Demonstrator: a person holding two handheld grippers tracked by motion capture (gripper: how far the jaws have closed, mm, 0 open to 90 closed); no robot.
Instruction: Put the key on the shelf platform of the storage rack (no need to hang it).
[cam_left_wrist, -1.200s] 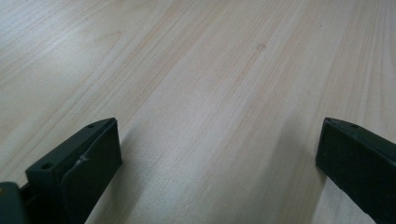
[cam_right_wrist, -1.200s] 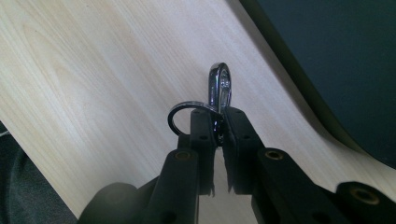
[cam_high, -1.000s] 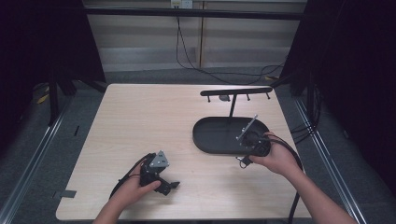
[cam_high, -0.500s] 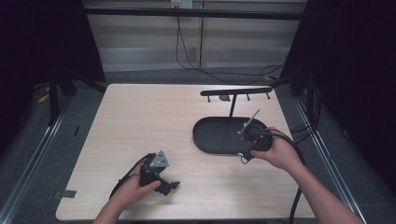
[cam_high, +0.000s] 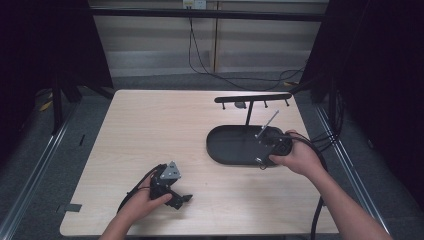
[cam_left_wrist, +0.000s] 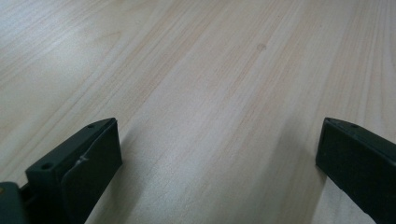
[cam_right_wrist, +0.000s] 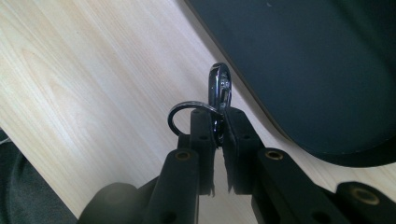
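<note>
Metal key ring with clip (cam_right_wrist: 218, 95) is pinched edge-on in the right claw (cam_right_wrist: 216, 122), just beside the black stand base (cam_right_wrist: 317, 70). Thin grip, so it could twist or slip out. Left claw (cam_left_wrist: 212, 154) sits open over bare bench (cam_left_wrist: 196, 70). Hook bar (cam_high: 252, 98) beyond

Dim overall in the high view, with black surroundings at both sides and an evenly lit table (cam_high: 165, 135) in the middle. Soft, grainy, slightly noisy. Brighter in the left gripper view: pale sheen toward the top left, faint shadows under the jaws. Blurred near foreground in the right gripper view.
</note>
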